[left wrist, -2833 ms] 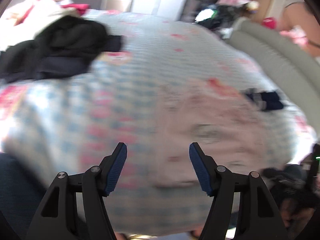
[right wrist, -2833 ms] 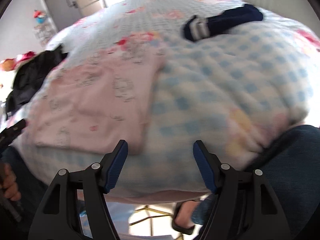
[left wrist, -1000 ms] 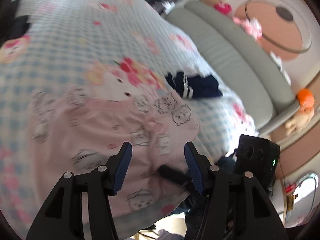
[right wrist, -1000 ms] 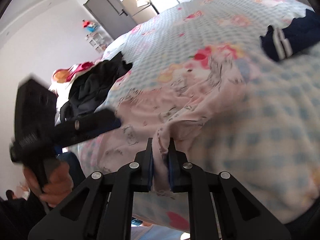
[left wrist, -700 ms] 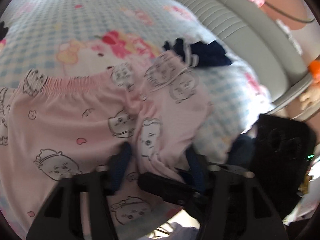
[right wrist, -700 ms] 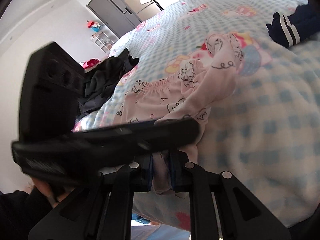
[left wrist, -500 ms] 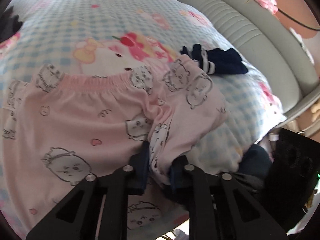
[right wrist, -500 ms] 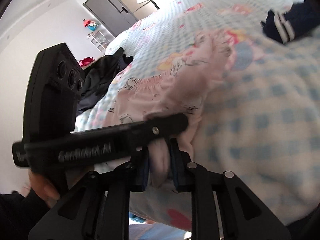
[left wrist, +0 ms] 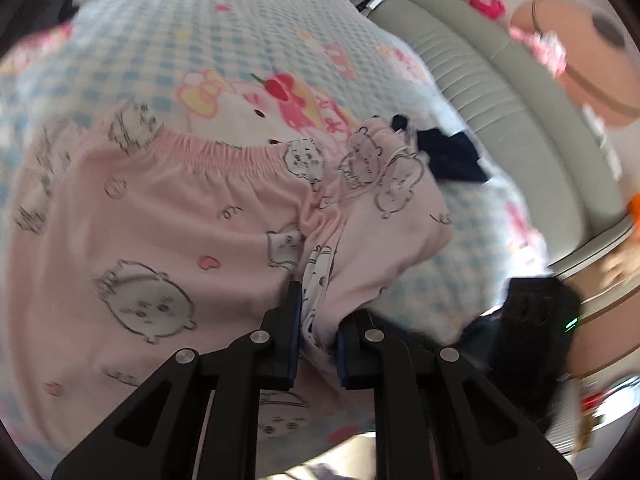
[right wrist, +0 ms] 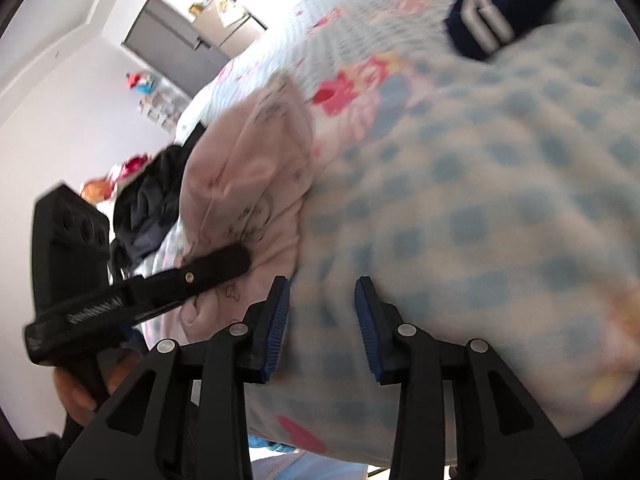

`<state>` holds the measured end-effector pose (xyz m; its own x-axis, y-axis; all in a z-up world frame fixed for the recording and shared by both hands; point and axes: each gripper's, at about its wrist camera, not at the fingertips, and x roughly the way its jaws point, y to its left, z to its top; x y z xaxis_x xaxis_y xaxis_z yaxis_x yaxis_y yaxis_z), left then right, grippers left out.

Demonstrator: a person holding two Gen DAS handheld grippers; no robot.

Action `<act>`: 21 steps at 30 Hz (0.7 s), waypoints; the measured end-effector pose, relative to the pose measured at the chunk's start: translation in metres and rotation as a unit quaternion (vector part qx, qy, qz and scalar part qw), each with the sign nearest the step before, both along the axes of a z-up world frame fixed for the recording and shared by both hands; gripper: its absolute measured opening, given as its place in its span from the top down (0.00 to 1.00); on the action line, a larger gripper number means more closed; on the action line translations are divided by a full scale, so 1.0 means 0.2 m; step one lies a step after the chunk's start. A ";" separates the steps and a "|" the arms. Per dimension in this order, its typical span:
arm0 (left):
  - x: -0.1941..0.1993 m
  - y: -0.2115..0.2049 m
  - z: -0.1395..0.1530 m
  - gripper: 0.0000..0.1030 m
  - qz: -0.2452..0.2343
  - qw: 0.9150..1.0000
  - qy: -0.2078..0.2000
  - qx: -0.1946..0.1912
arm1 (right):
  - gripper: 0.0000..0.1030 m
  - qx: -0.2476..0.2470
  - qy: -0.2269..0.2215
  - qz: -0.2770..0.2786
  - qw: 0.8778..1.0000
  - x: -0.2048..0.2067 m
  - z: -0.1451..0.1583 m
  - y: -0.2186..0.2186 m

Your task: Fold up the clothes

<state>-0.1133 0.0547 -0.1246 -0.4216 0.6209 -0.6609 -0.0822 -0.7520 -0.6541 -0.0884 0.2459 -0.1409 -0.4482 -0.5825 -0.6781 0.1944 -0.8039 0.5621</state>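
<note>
Only pink pants btwn left jaws.

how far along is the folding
Early. Done: pink shorts lie spread on the bed. In hand: left tool pinches a bunched shorts edge; right tool is opening, nothing between its pads. Left: the fold itself, and the navy garment.

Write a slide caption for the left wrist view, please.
Left hand-held gripper pinches a fold of pink cartoon-print shorts on a checked bedspread.
</note>
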 end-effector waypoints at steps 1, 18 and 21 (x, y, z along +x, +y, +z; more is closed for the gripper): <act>-0.01 -0.02 -0.02 0.83 0.005 1.000 -0.008 0.024 | 0.65 0.004 0.003 0.005 1.000 0.00 0.00 -0.03; 0.03 -0.03 0.12 0.89 0.042 0.998 0.032 -0.019 | 0.58 -0.049 0.031 0.034 0.998 0.07 0.05 -0.10; 0.08 -0.16 0.17 0.89 0.064 0.997 0.044 0.003 | 0.56 -0.147 0.005 0.034 0.989 0.05 0.05 -0.02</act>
